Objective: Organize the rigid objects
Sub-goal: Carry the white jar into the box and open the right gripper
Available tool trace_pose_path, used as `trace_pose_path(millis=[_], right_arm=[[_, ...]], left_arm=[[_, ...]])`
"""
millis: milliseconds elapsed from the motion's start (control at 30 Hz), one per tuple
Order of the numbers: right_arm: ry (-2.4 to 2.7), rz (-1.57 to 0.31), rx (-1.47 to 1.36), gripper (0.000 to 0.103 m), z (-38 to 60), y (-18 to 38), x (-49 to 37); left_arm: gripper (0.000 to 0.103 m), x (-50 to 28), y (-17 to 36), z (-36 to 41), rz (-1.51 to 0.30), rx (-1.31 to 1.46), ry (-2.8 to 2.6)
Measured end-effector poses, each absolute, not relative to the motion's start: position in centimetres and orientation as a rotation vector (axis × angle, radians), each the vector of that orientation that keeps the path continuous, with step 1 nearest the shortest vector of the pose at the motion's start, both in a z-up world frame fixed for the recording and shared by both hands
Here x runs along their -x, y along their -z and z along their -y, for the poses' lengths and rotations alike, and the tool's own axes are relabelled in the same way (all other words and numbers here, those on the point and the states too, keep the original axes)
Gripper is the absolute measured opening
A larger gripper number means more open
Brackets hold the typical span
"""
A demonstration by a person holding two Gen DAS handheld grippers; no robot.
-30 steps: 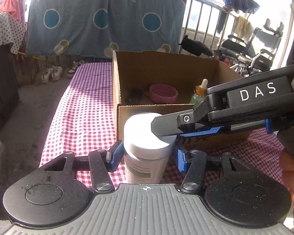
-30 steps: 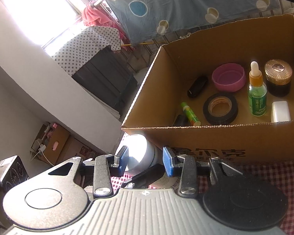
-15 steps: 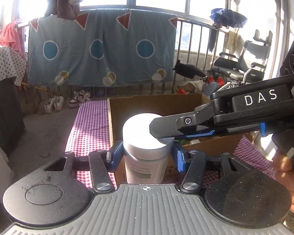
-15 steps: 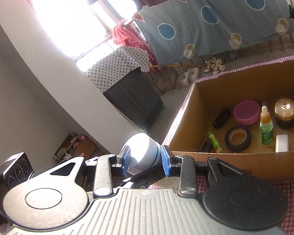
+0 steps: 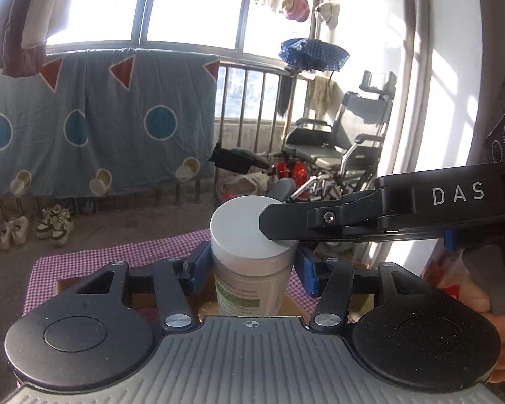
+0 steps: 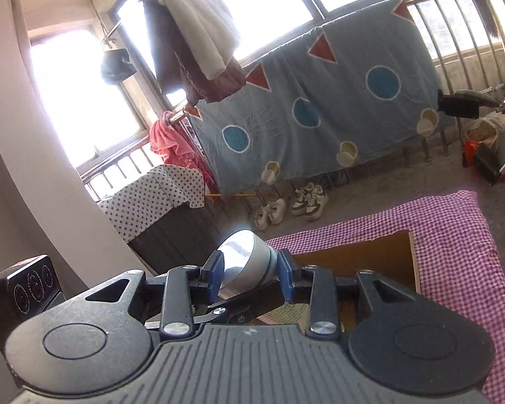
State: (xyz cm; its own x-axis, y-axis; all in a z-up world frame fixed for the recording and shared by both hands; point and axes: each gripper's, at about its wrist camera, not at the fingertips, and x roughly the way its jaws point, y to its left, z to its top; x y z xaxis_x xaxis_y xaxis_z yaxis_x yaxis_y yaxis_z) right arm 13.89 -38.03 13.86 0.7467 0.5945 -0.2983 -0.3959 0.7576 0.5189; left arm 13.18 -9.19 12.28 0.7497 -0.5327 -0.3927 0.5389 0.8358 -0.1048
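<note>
You are in a sunlit balcony room: big windows far ahead, a blue sheet (image 5: 94, 124) with circles draped over a railing, a wheelchair (image 5: 336, 148) far right, shoes (image 5: 54, 225) on the concrete floor. Near you is a table under a pink checked cloth (image 6: 454, 235), and on it an open cardboard box (image 6: 353, 259), mostly hidden below your tools. You hold a white-lidded jar (image 5: 252, 256) up in the air over the box's near edge. Your left gripper (image 5: 250, 266) is partly closed, its blue pads pressed on the jar's sides just under the lid. Your right gripper (image 6: 250, 274) reaches in from the right, narrowly closed on the lid (image 6: 249, 262) from above and below. The risk, as I judge it: two grips on one jar can fight each other. Pull or twist the hands apart and the lid may loosen, or the jar may slip and fall onto the items in the box.
</note>
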Motion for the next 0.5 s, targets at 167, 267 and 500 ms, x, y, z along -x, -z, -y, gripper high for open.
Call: trace_pose_path(millis=[167, 267, 500], right_arm=[[-0.500, -0.548, -0.526, 0.038, 41.3, -9.4, -16.6], [-0.486, -0.589, -0.564, 0.038, 42.6, -6.6, -18.1], [-0.487, -0.658, -0.631, 0.038, 44.0, -1.9, -20.5]], left_arm=[[0.053, -15.3, -8.9, 11.6, -0.532, -0.018, 0.625], [0.053, -16.5, -6.8, 12.8, -0.598, -0.036, 0.623], [0.053, -17.9, -4.4, 13.7, -0.680, -0.065, 0.599]])
